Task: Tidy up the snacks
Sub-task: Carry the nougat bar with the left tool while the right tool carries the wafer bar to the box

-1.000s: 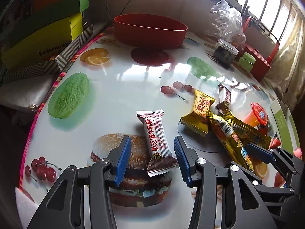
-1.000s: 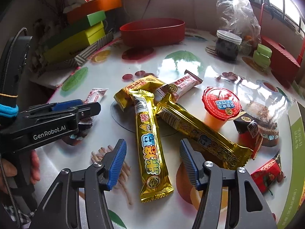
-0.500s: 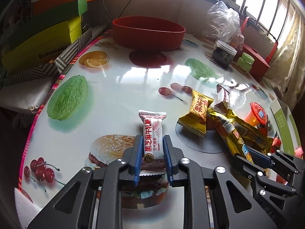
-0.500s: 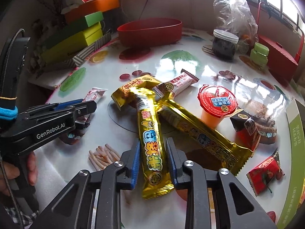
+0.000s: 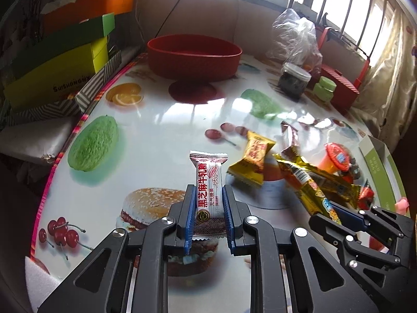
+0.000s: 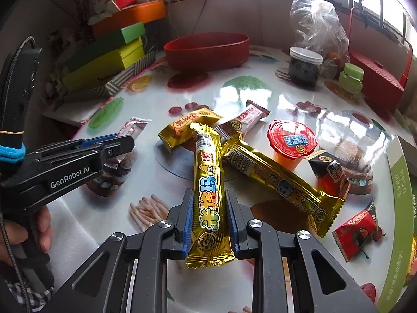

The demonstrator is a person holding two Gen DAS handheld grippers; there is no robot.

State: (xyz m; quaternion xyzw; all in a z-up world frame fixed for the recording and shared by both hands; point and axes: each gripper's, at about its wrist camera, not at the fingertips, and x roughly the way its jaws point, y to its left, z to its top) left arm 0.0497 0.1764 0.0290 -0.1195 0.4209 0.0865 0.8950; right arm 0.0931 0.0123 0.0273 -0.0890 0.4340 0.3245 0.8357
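Observation:
My left gripper (image 5: 208,195) is shut on a white and brown nougat candy (image 5: 208,182) and holds it lifted above the printed table (image 5: 161,120). My right gripper (image 6: 209,200) is shut on a long gold snack bar (image 6: 208,190) and has raised its near end. A red oval bowl (image 5: 192,54) stands at the far side and also shows in the right wrist view (image 6: 208,49). Left on the table are a second gold bar (image 6: 281,182), a small gold packet (image 6: 185,127), a brown and white candy (image 6: 242,120) and a red-lidded jelly cup (image 6: 292,140).
Stacked green, yellow and orange boxes (image 5: 60,60) line the left edge. A dark jar (image 6: 305,67), a green jar (image 6: 350,78), a red case (image 6: 375,80) and a plastic bag (image 6: 318,23) stand at the back right. A red packet (image 6: 357,232) lies at the front right.
Both grippers went from open to shut on their snacks. The left has lifted the nougat candy upright; the right has raised the gold bar's near end.

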